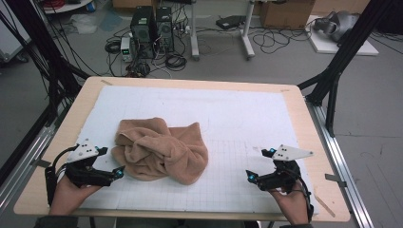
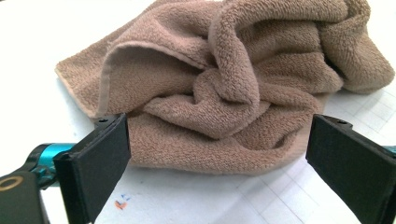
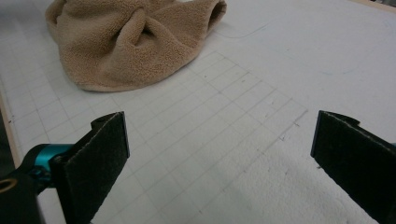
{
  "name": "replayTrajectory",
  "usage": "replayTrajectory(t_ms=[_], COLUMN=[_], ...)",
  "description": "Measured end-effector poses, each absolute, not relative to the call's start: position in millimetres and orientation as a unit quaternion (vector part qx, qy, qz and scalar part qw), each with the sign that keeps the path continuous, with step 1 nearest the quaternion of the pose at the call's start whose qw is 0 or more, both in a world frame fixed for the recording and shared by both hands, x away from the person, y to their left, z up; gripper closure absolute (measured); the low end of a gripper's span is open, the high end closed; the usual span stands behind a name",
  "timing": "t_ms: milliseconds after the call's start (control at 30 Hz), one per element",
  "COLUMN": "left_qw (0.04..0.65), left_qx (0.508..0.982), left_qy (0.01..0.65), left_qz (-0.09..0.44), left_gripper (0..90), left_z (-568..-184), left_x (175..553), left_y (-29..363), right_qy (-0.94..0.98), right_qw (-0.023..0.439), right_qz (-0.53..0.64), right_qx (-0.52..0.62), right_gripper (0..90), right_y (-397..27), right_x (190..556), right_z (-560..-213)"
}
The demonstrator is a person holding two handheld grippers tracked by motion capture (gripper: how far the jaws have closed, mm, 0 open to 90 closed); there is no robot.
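1. One brown towel (image 1: 161, 151) lies crumpled on the white mat (image 1: 237, 114), nearer the left side of the table (image 1: 304, 118).
2. The left gripper (image 1: 119, 172) is wide open and holds nothing. It sits just beside the towel's near edge.
3. The right gripper (image 1: 250, 176) is wide open too, well apart from the towel.
4. To do this well, I think the left one should pinch only the hemmed edge (image 2: 105, 79), not the whole lump.
5. Count: one towel, two grippers, one mat.
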State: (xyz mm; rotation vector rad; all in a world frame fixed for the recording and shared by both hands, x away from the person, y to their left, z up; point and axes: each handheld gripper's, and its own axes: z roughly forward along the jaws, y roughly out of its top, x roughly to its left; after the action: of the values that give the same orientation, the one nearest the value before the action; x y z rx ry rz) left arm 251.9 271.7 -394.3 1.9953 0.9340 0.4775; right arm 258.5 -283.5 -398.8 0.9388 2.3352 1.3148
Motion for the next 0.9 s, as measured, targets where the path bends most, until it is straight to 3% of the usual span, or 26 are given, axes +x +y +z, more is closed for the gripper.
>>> replayTrajectory(t_ms=[900], left_qw=[0.432], left_qx=[0.802], left_qy=[0.369], left_qz=[0.185], left_gripper=[8.5], left_z=[-393.4], left_x=[247.2], left_y=[272.3], right_qy=[0.819], right_qw=[0.146], right_qz=[0.451], right_qx=[0.323], right_gripper=[3.3], right_y=[-281.0], right_x=[251.6], right_z=[-404.6])
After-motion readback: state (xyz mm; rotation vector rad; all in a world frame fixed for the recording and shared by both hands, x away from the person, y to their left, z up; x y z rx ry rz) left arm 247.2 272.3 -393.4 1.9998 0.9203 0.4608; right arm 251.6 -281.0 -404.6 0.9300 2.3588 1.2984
